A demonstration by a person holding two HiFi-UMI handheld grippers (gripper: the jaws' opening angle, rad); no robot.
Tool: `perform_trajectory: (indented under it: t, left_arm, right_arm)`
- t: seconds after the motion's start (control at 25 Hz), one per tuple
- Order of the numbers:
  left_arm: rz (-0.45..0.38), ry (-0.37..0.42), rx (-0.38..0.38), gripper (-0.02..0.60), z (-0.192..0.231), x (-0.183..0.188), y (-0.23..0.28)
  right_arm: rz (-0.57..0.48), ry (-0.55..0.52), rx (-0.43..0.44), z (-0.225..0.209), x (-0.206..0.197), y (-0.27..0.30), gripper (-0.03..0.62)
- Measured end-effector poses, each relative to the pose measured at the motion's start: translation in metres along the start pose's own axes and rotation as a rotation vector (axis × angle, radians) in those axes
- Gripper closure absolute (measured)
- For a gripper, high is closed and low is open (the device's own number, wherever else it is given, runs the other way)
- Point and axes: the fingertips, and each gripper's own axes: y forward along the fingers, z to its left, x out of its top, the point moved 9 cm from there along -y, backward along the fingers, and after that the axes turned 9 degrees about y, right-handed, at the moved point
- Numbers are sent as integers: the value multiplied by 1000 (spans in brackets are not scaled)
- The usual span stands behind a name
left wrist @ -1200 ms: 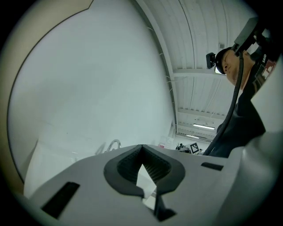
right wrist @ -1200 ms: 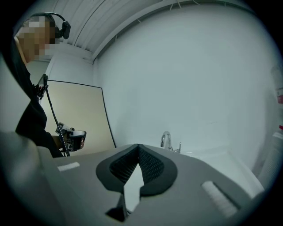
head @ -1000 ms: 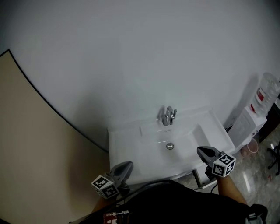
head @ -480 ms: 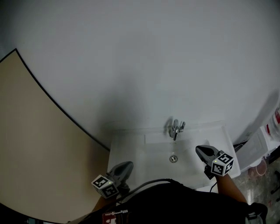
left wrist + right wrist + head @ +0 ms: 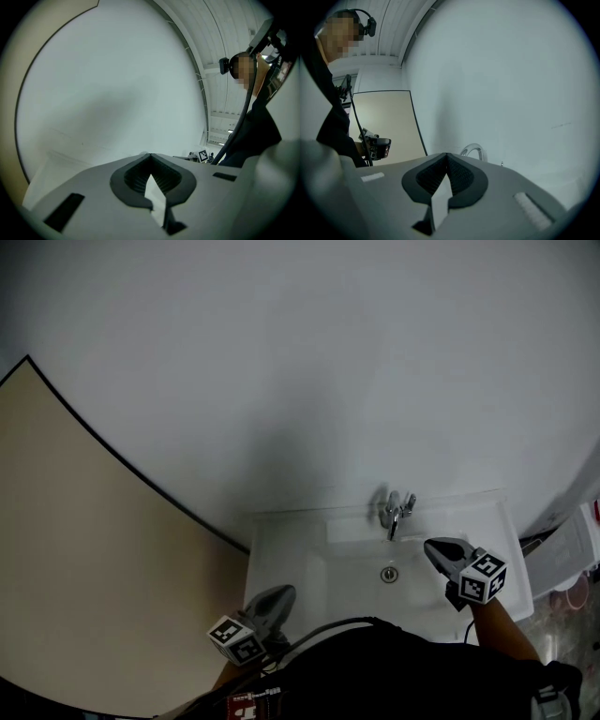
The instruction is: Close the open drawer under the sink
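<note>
White wall (image 5: 300, 381), sink (image 5: 347, 563) between left gripper (image 5: 284, 593) and right gripper (image 5: 433, 547) — both closed, empty

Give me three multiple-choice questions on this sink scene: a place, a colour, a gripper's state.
1. Where is the right gripper? A over the white rectangular sink; B against the wall; C under the sink.
2. What colour is the black-edged flat panel left of the sink? A green; B beige; C blue.
3. How are the right gripper's fingers? A wide apart; B shut on the tap; C shut, empty.
Answers: A, the head view shows it above the basin's right side; B, plain in the head view; C, its own view shows them meeting on nothing.
</note>
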Motion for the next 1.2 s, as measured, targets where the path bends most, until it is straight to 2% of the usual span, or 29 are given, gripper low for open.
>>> perform_trajectory:
  t: [0.16, 0.24, 0.32, 0.44, 0.6, 0.92, 1.2]
  left_arm:
    - [-10, -24, -91, 584, 26, 5, 4]
    - [26, -23, -163, 584, 38, 4, 4]
    - [64, -27, -257, 584, 46, 4, 6]
    - [64, -51, -375, 584, 54, 4, 9]
    - [146, -55, -476, 584, 50, -8, 22]
    - [246, 29, -710, 584, -26, -37, 65]
    - [323, 82, -851, 584, -137, -90, 102]
  right_arm:
    - [-16, -7, -72, 17, 5, 11, 592]
    - [-41, 9, -146, 35, 1, 1, 592]
    - [-69, 31, -241, 56, -10, -16, 592]
    - [-101, 79, -345, 81, -33, -30, 592]
    - [-129, 139, -467, 106, -67, -62, 592]
    - [-231, 192, -710, 133, -122, -175, 592]
    - [-309, 275, -816, 133, -191, -295, 592]
